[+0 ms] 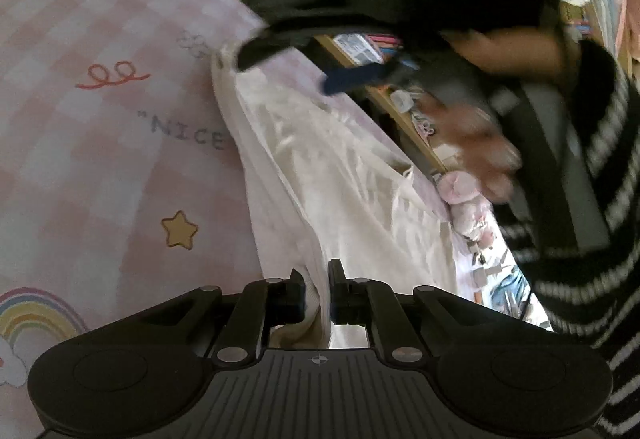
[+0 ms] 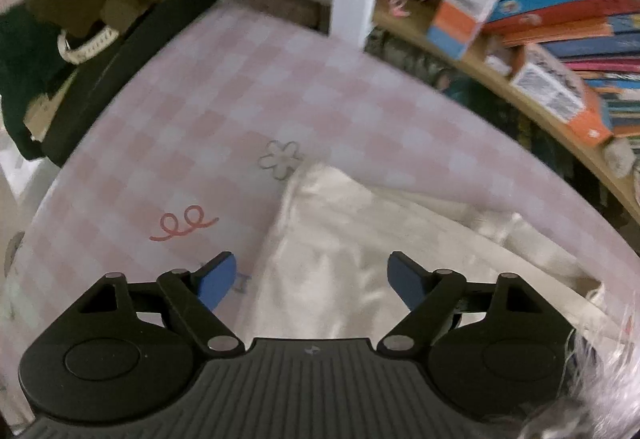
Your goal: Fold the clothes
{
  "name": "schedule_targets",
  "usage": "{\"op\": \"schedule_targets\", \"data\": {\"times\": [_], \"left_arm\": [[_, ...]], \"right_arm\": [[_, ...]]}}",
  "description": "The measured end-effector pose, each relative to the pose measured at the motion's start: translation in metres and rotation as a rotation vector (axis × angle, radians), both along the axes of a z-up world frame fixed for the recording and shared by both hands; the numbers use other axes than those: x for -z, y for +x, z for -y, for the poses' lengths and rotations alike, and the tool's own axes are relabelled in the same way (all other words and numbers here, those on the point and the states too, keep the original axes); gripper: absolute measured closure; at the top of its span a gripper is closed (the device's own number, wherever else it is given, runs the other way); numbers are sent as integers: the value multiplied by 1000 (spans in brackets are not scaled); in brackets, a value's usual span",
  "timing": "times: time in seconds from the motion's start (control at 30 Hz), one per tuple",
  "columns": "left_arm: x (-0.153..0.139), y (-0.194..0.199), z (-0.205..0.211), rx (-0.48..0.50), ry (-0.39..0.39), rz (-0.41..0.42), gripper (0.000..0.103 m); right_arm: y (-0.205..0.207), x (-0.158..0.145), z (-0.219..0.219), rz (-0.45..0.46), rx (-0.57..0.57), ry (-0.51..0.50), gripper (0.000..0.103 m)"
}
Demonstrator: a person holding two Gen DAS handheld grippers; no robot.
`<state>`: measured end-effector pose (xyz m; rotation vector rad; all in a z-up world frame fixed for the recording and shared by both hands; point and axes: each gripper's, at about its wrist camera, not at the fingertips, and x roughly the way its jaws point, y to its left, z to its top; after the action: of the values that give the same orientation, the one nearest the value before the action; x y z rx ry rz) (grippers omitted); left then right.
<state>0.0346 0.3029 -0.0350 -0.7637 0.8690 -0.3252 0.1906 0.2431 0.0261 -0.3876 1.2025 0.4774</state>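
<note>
At the bottom centre of the left wrist view, the left gripper [image 1: 317, 293] is clamped tight on a bunched edge of the cream satin garment [image 1: 336, 175], jaws nearly together with a fold of cloth squeezed between them. Bottom of the right wrist view, the right gripper [image 2: 310, 281] is spread wide with its blue pads [image 2: 216, 281] well apart and nothing in it, hovering just over the same garment [image 2: 360, 251].

That garment lies rumpled on the pink checked sheet [image 1: 100, 167], running from the lower middle of the left frame up toward the centre, where the right gripper and the hand [image 1: 480, 155] holding it show as a dark blur at upper right.

What could go wrong, I reckon: satin is slippery, so with only one pinch holding, a pull could slide the cloth out of the left jaws or drag the whole piece skewed across the sheet. If the right one closes where it is, it may catch several wrinkled layers at once and the fold ends up crooked. Both frames are blurry, so exact contact is hard to call.
</note>
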Motion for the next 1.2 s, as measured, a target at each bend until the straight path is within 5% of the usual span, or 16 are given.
{"op": "schedule_targets", "data": {"times": [0.43,0.53,0.67,1.2], "left_arm": [[-8,0,9,64,62,47,94],[-13,-3,12,85,89,70,94],[-17,-9,19,110,125,105,94],[-51,-12,98,270,198,298,94]], "right_arm": [[5,46,-26,-35,-53,-243,23],[7,57,-32,-43,-65,-299,33],[13,57,-14,-93,-18,-268,91],[10,-52,132,14,72,12,95]]}}
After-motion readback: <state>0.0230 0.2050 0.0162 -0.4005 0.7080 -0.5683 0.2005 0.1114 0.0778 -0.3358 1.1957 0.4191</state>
